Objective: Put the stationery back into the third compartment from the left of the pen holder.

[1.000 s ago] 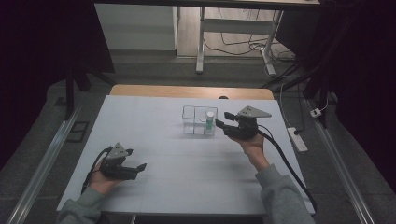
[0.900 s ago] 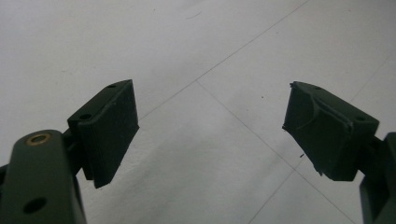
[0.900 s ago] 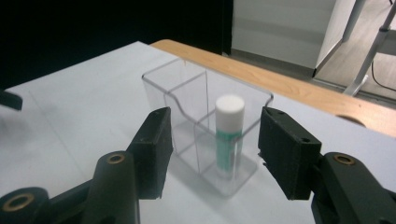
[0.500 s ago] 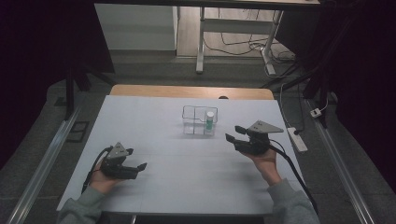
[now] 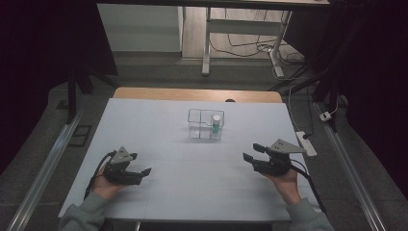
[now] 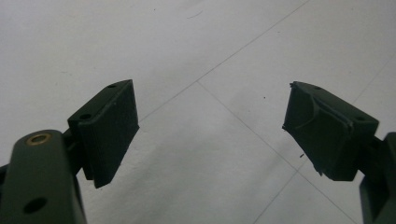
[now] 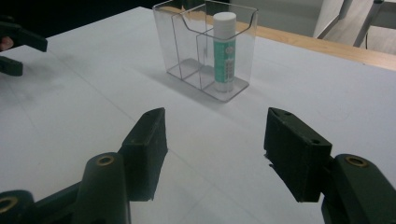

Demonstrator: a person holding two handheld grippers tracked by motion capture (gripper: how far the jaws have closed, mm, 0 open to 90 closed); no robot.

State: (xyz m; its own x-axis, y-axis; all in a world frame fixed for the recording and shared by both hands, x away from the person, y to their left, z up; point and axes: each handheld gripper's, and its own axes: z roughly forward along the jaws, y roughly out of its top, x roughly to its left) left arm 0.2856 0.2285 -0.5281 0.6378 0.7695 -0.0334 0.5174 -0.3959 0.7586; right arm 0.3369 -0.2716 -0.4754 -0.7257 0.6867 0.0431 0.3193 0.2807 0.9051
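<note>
Both my grippers, left (image 5: pixel 138 172) and right (image 5: pixel 251 153), gape empty near the organizer (image 5: pixel 206 124); its glue stick (image 5: pixel 216 124) looks light, slick — I'd grip mid-body.

Print on the glue stick (image 7: pixel 224 51) label too small and blurred to read. Left gripper (image 7: pixel 16 44) cut off by the right gripper view's left edge. Forearms cropped at bottom.

White table (image 5: pixel 192 187) — black fingers (image 7: pixel 145 144)
</note>
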